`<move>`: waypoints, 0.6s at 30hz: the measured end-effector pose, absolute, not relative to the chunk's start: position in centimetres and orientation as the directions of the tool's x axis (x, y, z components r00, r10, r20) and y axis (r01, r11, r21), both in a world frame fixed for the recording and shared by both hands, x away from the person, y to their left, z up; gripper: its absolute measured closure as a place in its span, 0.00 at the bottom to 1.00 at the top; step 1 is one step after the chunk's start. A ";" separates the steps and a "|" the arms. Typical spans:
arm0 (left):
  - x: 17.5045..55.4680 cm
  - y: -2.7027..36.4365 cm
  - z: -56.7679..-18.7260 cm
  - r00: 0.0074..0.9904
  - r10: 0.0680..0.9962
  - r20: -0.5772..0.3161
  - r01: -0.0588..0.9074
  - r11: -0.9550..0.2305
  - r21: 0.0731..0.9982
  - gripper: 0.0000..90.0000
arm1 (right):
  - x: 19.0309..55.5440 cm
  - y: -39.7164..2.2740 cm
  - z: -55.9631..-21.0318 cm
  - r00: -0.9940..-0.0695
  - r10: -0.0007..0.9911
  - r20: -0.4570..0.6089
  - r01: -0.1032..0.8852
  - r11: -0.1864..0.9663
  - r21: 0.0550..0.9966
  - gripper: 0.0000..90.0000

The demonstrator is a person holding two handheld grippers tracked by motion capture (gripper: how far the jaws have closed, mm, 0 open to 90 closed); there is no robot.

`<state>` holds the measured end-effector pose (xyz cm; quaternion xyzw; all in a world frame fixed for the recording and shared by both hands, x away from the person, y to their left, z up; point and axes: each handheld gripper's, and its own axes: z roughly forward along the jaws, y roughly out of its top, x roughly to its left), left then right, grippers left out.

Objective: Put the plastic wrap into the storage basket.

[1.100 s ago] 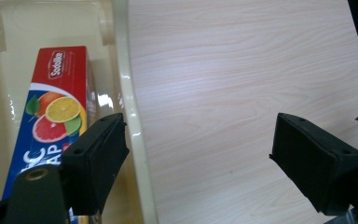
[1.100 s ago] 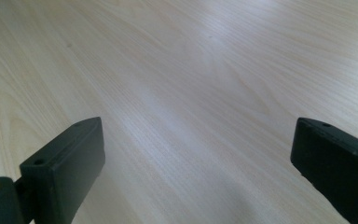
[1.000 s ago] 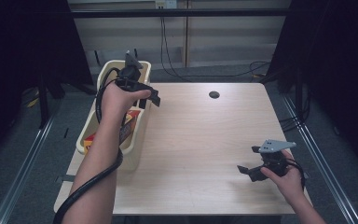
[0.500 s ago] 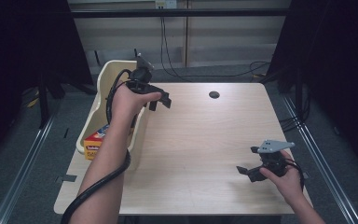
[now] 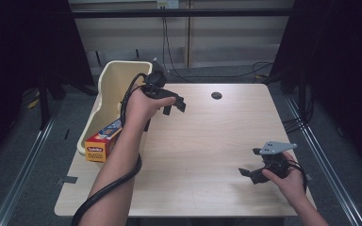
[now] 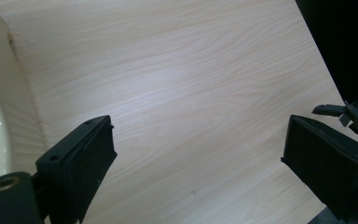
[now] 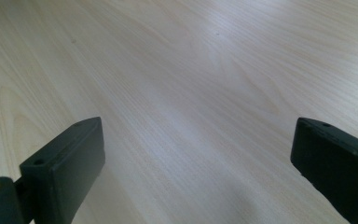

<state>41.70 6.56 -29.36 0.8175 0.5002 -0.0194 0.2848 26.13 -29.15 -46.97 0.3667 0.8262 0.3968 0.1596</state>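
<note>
- Left gripper (image 5: 173, 104) hangs above the pale wooden table (image 5: 207, 141), jaws just spread, nothing between them; right gripper (image 5: 250, 170) rests low, jaws wide, empty.
- Orange-and-blue cardboard box (image 5: 102, 141) leans in the cream plastic bin (image 5: 102, 101).
- Risk: the left gripper's trailing black cable (image 5: 127, 96) may snag the bin's rim.

A: Left gripper (image 5: 174, 104)?
B: Raised on an outstretched forearm, fingers (image 6: 77, 163) spread wide, just been opening, nothing between.
A: Right gripper (image 5: 250, 172)?
B: Held low in the right hand (image 5: 287, 181), fingers (image 7: 63, 168) apart, empty.

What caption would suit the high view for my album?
Left gripper, open, beside a cream bin; right gripper open above the wooden table.
</note>
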 end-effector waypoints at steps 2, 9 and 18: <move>41.6 6.2 -29.5 0.508 0.805 -0.306 0.823 -0.350 0.447 0.09 | 26.1 -29.1 -47.0 -0.682 0.731 0.029 0.479 0.417 0.773 0.03; 41.1 4.9 -30.4 0.542 0.778 -0.319 0.806 -0.372 0.460 0.09 | 26.2 -29.2 -47.0 -0.683 0.730 0.029 0.478 0.417 0.773 0.03; 40.6 3.6 -31.9 0.571 0.751 -0.332 0.794 -0.402 0.457 0.09 | 26.2 -29.2 -47.0 -0.684 0.729 0.029 0.478 0.418 0.773 0.03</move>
